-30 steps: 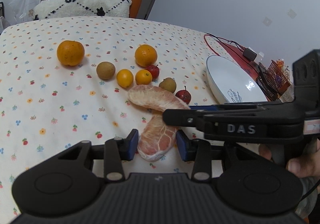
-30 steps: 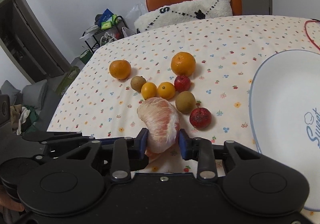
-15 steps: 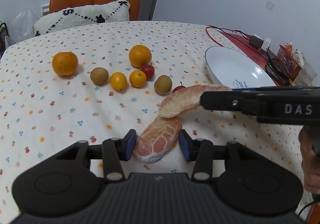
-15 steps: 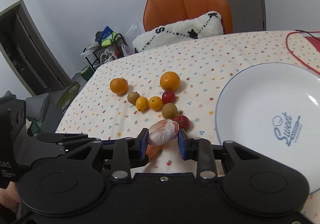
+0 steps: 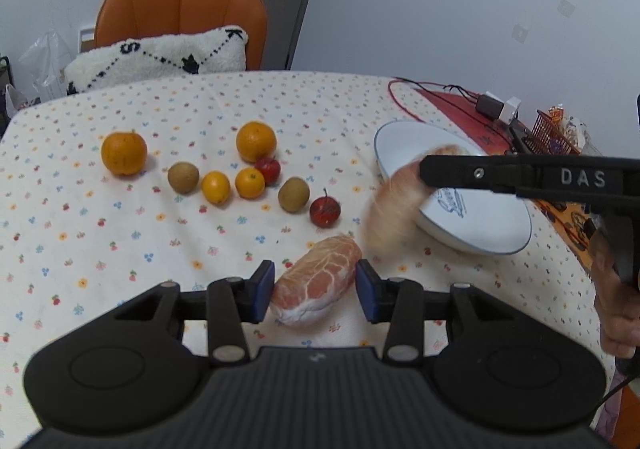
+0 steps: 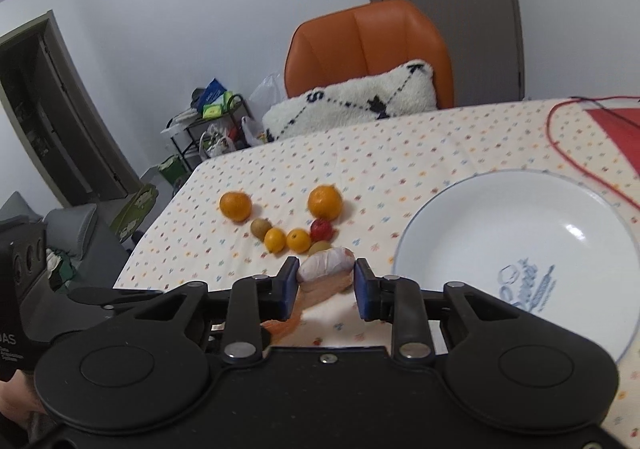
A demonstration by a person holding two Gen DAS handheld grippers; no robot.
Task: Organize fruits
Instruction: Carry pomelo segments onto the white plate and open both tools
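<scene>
- Right tongs point(image 6: 326, 281) pinch a peeled pomelo segment point(image 6: 327, 269) between the blue pads, lifted off the surface point(image 5: 100, 249) and hanging at the near rim of the white plate point(image 6: 520, 217).
- Left tongs point(image 5: 315, 289) sit spread around a second pomelo segment point(image 5: 316, 293), which lies on the surface. Pads stand just beside it; contact looks absent, though the angle makes that hard to confirm.
- Risk: the held segment is soft and long, and most of it droops below the pads. A loose pinch or a quick swing lets it slip out short of the plate.
- Risk: squeezing harder to prevent that likely tears the membrane.
- Risk: a low carry could knock the hanging end on the plate rim and nudge the plate toward the red cable point(image 5: 404, 105).
- Risk: left tongs closing off-centre could roll their segment toward the small red fruit point(image 5: 325, 211).
- The loose fruits, oranges point(image 5: 124, 153) and brown ones point(image 5: 183, 177) among them, wait in a cluster well apart from the plate.
- Hard to read: in the left view the held segment is a motion blur, with its top end behind the right tongs' arm.
- In the right view the tongs' body hides the segment's lower end.
</scene>
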